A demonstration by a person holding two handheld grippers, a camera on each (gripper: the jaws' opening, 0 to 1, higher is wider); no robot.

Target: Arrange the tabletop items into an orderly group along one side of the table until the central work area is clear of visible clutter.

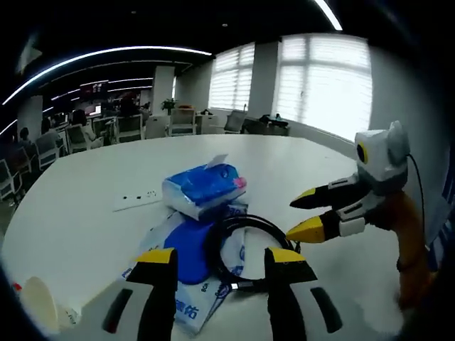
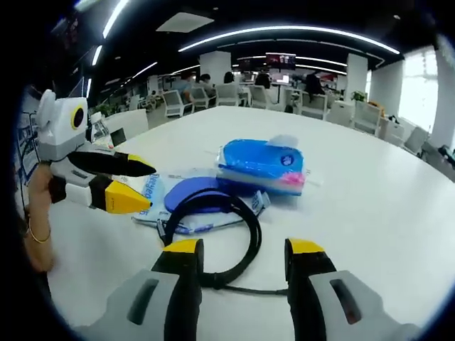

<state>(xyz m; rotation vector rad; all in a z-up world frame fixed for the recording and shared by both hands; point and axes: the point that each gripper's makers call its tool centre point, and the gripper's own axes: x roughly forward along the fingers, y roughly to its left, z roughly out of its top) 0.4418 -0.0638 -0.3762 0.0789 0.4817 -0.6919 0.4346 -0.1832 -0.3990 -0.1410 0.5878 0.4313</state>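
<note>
A blue tissue pack (image 1: 206, 186) (image 2: 263, 163) lies on the white table (image 1: 92, 177), resting partly on a flat blue-and-white plastic bag (image 1: 181, 273) (image 2: 188, 193). A coiled black cable (image 1: 245, 249) (image 2: 220, 234) lies on the bag's near edge. My left gripper (image 1: 220, 257) is open just short of the bag and cable, nothing between its jaws. My right gripper (image 2: 244, 249) is open too, hovering close over the cable coil. Each shows in the other's view, jaws apart: the right gripper (image 1: 298, 215) beside the cable, the left gripper (image 2: 144, 186) over the bag's end.
A white socket plate (image 1: 138, 200) sits in the tabletop left of the tissue pack. A paper cup (image 1: 39, 302) stands at the near left edge. A hand with a bracelet (image 2: 35, 234) holds the left gripper. Office chairs (image 1: 181, 121) and desks stand beyond the table.
</note>
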